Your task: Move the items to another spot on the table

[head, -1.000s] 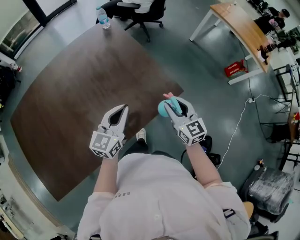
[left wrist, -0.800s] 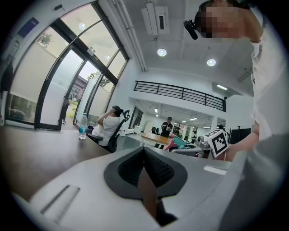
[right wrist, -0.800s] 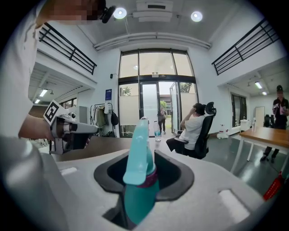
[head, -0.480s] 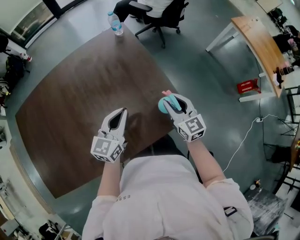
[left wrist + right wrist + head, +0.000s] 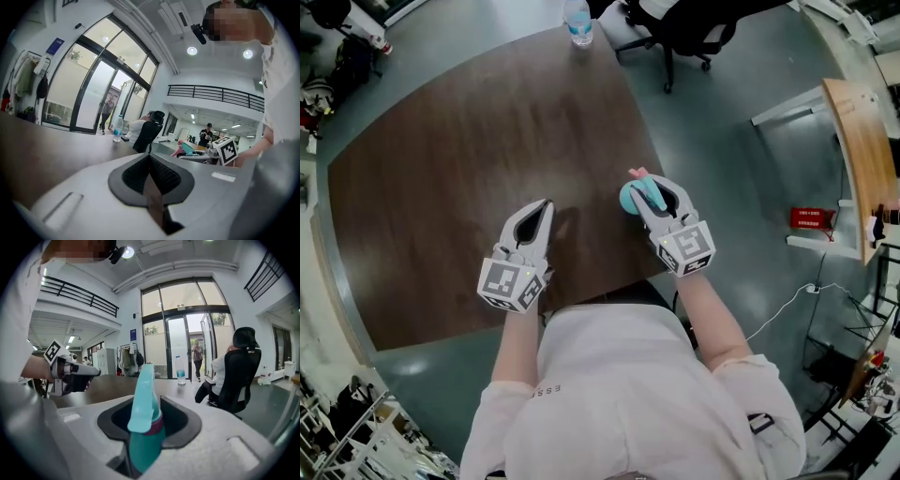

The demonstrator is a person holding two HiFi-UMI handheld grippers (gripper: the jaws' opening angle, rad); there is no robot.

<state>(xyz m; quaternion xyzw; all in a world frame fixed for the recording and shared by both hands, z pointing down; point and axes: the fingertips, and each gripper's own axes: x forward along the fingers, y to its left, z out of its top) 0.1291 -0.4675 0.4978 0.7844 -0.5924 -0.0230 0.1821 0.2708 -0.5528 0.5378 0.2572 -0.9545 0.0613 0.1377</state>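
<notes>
My right gripper (image 5: 644, 193) is shut on a teal item with a pink tip (image 5: 631, 195), held in the air over the right edge of the dark brown table (image 5: 441, 169). In the right gripper view the teal item (image 5: 143, 401) stands upright between the jaws of this gripper (image 5: 146, 394). My left gripper (image 5: 541, 210) hovers over the table's near part, to the left of the right one, shut with nothing in it (image 5: 150, 160). From the left gripper view the teal item (image 5: 190, 149) shows off to the right.
A water bottle (image 5: 577, 21) stands at the table's far edge. A black office chair (image 5: 694, 23) with a seated person is just beyond it. A wooden desk (image 5: 867, 141) and a red box (image 5: 811, 217) are on the floor to the right.
The head view has swung, so the table and room have shifted in the picture. Both grippers keep about the same pose, and the right one still holds the teal item.
</notes>
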